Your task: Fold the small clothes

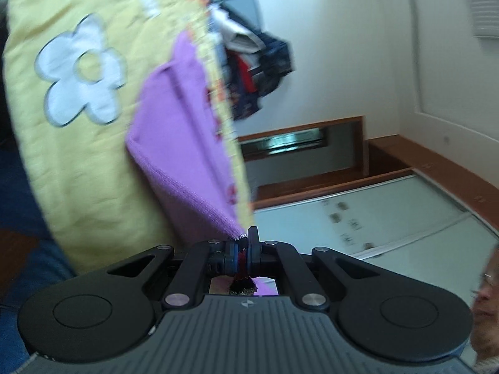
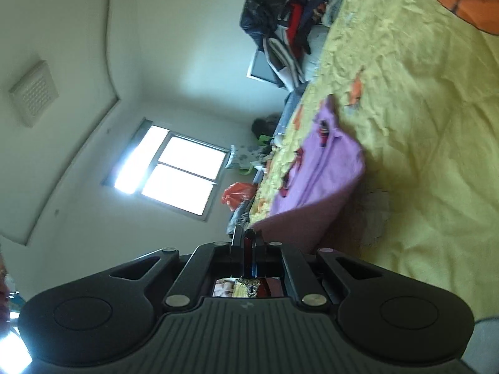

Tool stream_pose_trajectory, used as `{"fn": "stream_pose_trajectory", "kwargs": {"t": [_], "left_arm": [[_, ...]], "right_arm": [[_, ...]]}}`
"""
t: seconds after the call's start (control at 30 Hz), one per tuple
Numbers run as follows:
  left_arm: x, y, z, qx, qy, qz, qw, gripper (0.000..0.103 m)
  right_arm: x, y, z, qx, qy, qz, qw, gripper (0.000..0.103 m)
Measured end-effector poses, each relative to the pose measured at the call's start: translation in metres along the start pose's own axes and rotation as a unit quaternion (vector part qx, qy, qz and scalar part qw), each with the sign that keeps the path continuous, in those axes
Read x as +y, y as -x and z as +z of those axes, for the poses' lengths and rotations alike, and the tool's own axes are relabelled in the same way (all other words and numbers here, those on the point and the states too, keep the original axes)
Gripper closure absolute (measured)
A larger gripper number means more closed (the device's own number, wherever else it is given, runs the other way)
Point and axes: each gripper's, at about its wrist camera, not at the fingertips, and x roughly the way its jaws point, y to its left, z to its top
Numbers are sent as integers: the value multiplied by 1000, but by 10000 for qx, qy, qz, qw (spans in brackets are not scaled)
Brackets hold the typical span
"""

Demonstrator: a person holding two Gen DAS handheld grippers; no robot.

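Left wrist view: my left gripper [image 1: 246,243] pinches a corner of the purple garment [image 1: 187,143]; my right gripper [image 2: 246,243] pinches its opposite edge. Beyond, it drapes onto the yellow bedspread [image 1: 93,162]; I judge the fold under way, unfinished.

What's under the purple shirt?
The purple shirt lies on a yellow bedspread, with the left gripper and right gripper each pinching an edge. Whatever sits beneath its middle is covered.
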Motion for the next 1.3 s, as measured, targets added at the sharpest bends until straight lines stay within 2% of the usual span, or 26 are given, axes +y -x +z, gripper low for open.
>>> {"fn": "stream_pose_trajectory", "kwargs": {"t": [0.17,0.27,0.37,0.47,0.57,0.67,0.87,1.07,1.3], "left_arm": [[-17,19,-12,-80,14,86,9999,99],[-2,13,-8,-62,207,228,9995,99],[16,-3,6,-18,343,437,9985,99],[26,-13,22,-147,500,474,9975,99],[22,-23,44,-394,413,350,9978,99],[19,-46,72,-457,339,337,9978,99],[25,-107,135,-326,185,552,9978,99],[40,-163,193,-315,192,898,9953,99],[58,-207,237,-317,331,1099,9929,99]], "right_arm": [[15,7,-8,43,20,34,10000,99],[0,7,-5,53,-41,-173,9998,99],[-18,-12,8,159,-58,-457,9988,99],[-28,-30,24,224,-108,-584,9980,99],[-20,-46,42,235,16,-518,9984,99],[-15,-73,65,279,191,-521,9981,99],[-43,-150,113,468,100,-569,9972,99],[-77,-230,157,700,74,-880,9936,99],[-105,-284,193,840,-80,-1120,9901,98]]}}
